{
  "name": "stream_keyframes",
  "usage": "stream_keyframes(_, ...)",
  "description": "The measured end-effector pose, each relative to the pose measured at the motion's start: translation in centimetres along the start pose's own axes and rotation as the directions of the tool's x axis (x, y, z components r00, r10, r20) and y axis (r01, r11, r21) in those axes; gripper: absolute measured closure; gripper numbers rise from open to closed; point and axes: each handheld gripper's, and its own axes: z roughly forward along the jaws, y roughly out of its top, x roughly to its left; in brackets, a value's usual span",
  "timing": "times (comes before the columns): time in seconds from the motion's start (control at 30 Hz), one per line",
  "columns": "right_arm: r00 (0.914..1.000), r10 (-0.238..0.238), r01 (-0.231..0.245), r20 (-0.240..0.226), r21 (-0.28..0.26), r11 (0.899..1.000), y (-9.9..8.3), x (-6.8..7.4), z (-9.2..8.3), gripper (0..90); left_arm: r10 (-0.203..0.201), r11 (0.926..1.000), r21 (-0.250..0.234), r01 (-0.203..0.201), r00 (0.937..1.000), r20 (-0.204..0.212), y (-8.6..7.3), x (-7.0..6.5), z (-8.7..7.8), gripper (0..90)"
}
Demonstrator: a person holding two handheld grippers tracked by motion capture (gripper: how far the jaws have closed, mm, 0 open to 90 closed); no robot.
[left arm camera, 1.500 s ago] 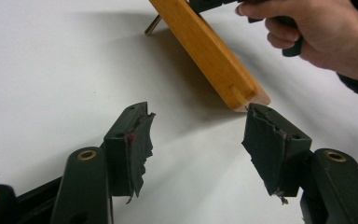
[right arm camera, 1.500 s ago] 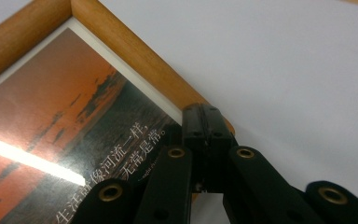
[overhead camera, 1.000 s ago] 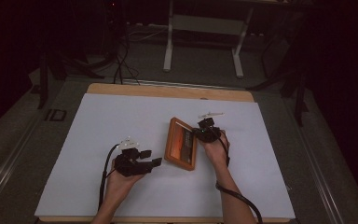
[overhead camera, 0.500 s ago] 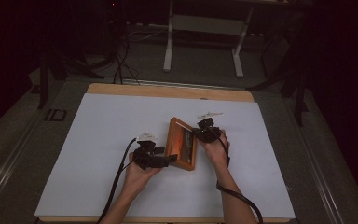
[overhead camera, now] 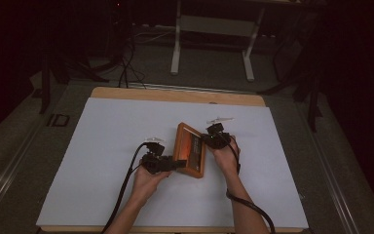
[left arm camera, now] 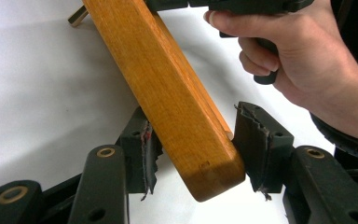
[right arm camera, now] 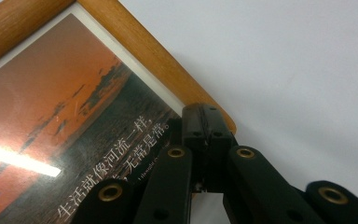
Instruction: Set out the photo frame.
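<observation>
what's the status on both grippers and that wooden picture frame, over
Right gripper shut on wooden picture frame with orange sunset print, at its edge. Left gripper open, jaws straddling frame's near corner. Frame tilted up off white table. Nothing in the way.

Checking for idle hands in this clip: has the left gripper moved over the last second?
Yes. The left gripper has travelled rightward across the white table to the picture frame, its open jaws now straddling the frame's edge.

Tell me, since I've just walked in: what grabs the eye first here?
A wooden picture frame with an orange sunset print, mid-table on the white sheet. The right gripper is clamped on its edge; the left gripper straddles its near corner, jaws open.
</observation>
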Motion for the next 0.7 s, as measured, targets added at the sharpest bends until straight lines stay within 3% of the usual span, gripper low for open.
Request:
stream_keyframes(0.37, 0.9999, 0.002, -0.002, -0.016, -0.001, 1.0, -0.1, -0.3, -0.1, 90.0, -0.04, 0.9992, 0.01, 0.04, 0.9992, -0.002, 0.3, -0.1, 0.1, 53.6)
stream_keyframes(0.6, 0.9997, -0.006, 0.006, -0.025, -0.002, 1.0, -0.2, -1.3, -1.5, 86.9, -0.016, 0.9999, 0.003, 0.016, 0.9995, -0.026, 0.5, -0.9, 0.2, 56.1)
stream_keyframes(0.7, 0.9979, 0.002, -0.004, -0.065, -0.024, 1.0, -0.3, -1.8, -2.9, 83.1, 0.0, 1.0, 0.003, 0.0, 0.9995, -0.032, 0.6, -1.2, 0.2, 57.2)
